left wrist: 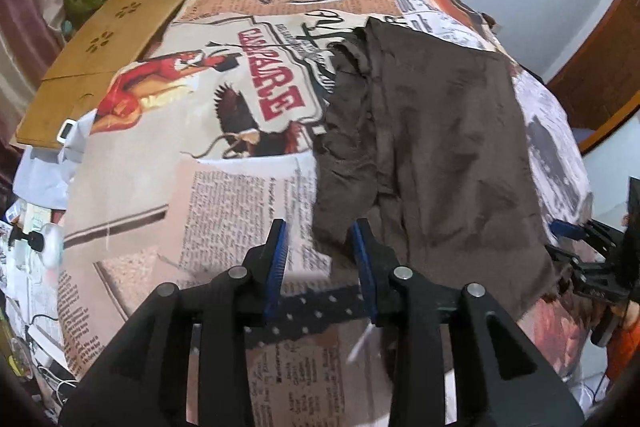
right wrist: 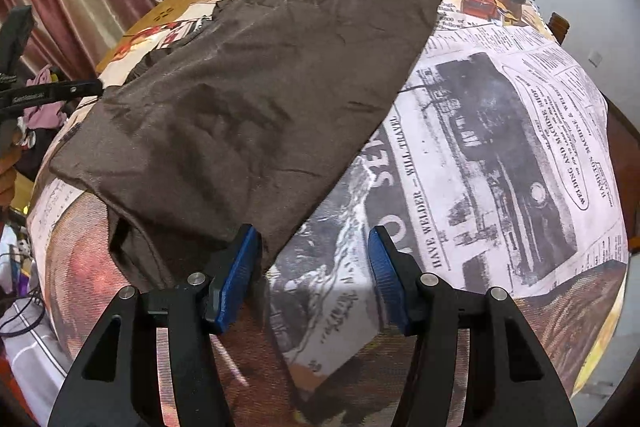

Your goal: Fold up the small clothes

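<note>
A brown garment (left wrist: pixel 440 147) lies spread on a table covered by a cloth printed like old newspaper (left wrist: pixel 224 219). Its right part is smooth and flat; its left edge is bunched into rumpled folds (left wrist: pixel 348 131).

On the printed cloth, red block letters beside the garment read "COMPARE" (left wrist: pixel 272 75), next to a picture of an eagle (left wrist: pixel 244 123) and a red-coated figure (left wrist: pixel 148 83). On the other side of the garment the print reads "HAVE WELDER — WILL TRAVEL" (right wrist: pixel 416 195), and an oval label reads "WELDING AND MACHINE SHOP" (right wrist: pixel 560 147). The columns of small type are too fine to read.

The left gripper (left wrist: pixel 320 239) stands partly open at the near left edge of the garment. Its right blue pad (left wrist: pixel 362 251) sits at the cloth's rumpled hem; nothing is pinched between the pads.

The right gripper (right wrist: pixel 314 247) is about half open. Its left pad (right wrist: pixel 238 267) is at the garment's near right edge, its right pad (right wrist: pixel 386 275) over bare print; it holds nothing.

A sheet of cardboard (left wrist: pixel 96 67) lies at the far left of the table.
</note>
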Action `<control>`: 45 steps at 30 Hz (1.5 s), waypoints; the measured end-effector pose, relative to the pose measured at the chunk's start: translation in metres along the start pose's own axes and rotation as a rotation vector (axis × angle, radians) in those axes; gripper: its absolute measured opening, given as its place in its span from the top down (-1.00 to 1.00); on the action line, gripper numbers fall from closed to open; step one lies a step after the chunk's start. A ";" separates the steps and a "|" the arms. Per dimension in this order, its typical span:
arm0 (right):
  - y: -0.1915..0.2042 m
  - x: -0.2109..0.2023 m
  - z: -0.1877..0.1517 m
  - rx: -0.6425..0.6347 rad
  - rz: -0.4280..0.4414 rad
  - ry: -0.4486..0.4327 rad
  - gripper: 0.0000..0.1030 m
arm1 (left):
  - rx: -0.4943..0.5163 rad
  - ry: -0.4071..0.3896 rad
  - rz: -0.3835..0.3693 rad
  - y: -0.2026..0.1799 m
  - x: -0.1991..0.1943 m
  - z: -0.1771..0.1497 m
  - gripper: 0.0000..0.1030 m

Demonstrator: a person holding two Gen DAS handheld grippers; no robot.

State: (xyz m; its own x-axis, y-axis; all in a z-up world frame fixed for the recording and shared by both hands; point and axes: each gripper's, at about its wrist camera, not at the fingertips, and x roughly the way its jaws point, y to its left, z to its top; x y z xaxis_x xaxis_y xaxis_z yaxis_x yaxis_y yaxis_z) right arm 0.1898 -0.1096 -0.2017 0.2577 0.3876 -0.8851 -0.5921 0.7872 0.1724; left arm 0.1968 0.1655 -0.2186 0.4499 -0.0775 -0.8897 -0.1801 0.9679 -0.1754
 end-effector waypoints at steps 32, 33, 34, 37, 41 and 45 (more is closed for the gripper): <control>0.026 -0.016 -0.015 0.080 0.131 -0.033 -0.23 | 0.118 0.006 0.033 -0.031 -0.004 -0.031 0.85; 0.025 -0.018 -0.015 0.086 0.132 -0.032 -0.23 | 0.102 0.020 0.026 -0.026 -0.002 -0.031 0.81; 0.024 -0.018 -0.015 0.089 0.132 -0.032 -0.23 | 0.083 0.031 0.015 -0.021 -0.001 -0.031 0.79; 0.023 -0.023 -0.015 0.098 0.126 -0.041 -0.23 | 0.041 0.022 -0.004 -0.009 -0.006 -0.028 0.56; 0.017 -0.030 -0.015 0.124 0.121 -0.062 -0.23 | 0.021 -0.015 -0.045 -0.002 -0.016 -0.014 -0.19; 0.013 -0.030 -0.017 0.149 0.120 -0.063 -0.23 | 0.033 -0.004 -0.063 -0.006 -0.006 -0.001 -0.25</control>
State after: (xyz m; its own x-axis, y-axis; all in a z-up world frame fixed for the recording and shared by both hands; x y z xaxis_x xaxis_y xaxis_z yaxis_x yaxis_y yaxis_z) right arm 0.1617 -0.1190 -0.1803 0.2420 0.5086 -0.8263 -0.5028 0.7941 0.3415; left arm 0.1943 0.1596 -0.2125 0.4626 -0.1374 -0.8759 -0.1222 0.9686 -0.2164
